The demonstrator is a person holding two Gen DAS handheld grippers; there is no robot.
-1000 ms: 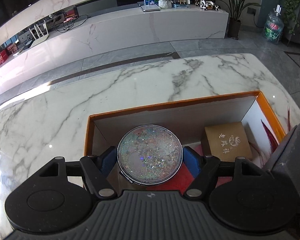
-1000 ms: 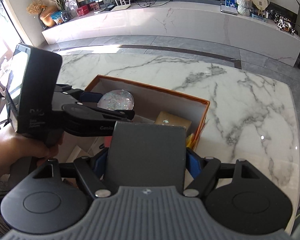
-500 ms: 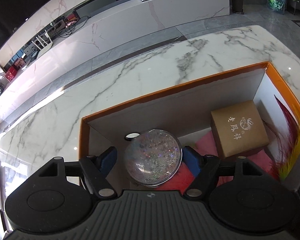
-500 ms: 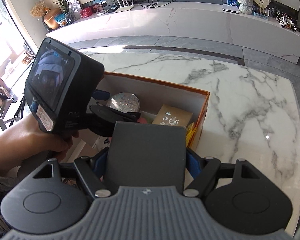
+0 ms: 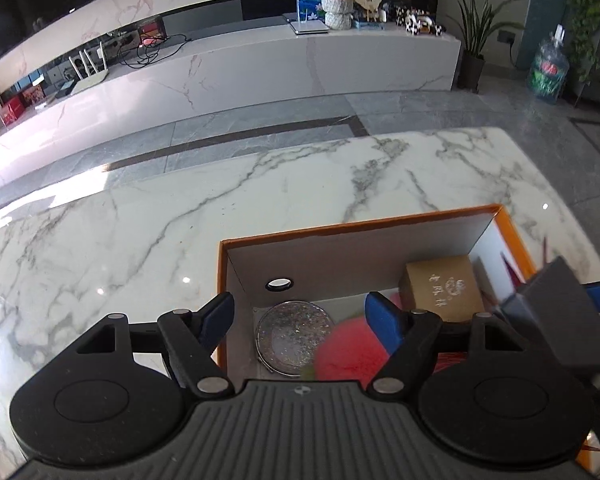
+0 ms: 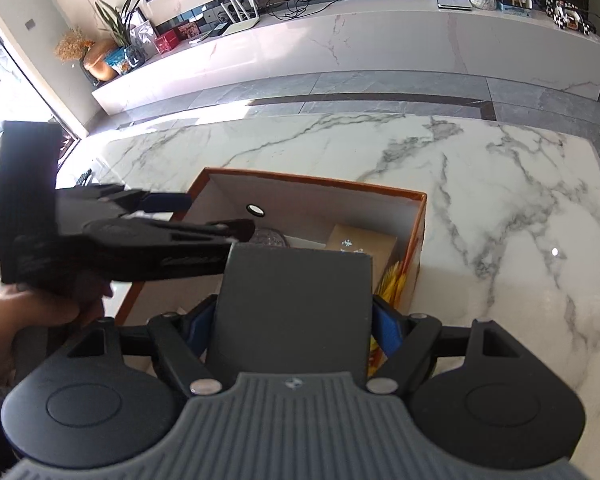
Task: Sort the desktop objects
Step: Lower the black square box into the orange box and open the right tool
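— Two things are what I'd watch: the glittery round disc and the dark grey box. The disc lies flat on the floor of the orange-rimmed carton, in its near-left corner, just under a small round hole in the carton's inner wall.

— Is anything gripping it?

— No. The left gripper hangs above it with its blue fingers spread wide, one to each side, and the disc sits free below them.

— And the grey box?

— The right gripper has it clamped between its fingers; a blue pad presses against the box's right side. It is held up over the near part of the carton, to the right of the left gripper.

— What else is in the carton?

— A brown cardboard box with pale printed characters stands towards the right. A blurred pinkish-red round thing lies just beside the disc, overlapping its lower right edge from where I stand; I cannot say what it is. Something yellow and orange lies against the right wall.

— And around it?

— The carton rests on a white marble worktop veined with grey. A bare hand grips the left tool's handle.
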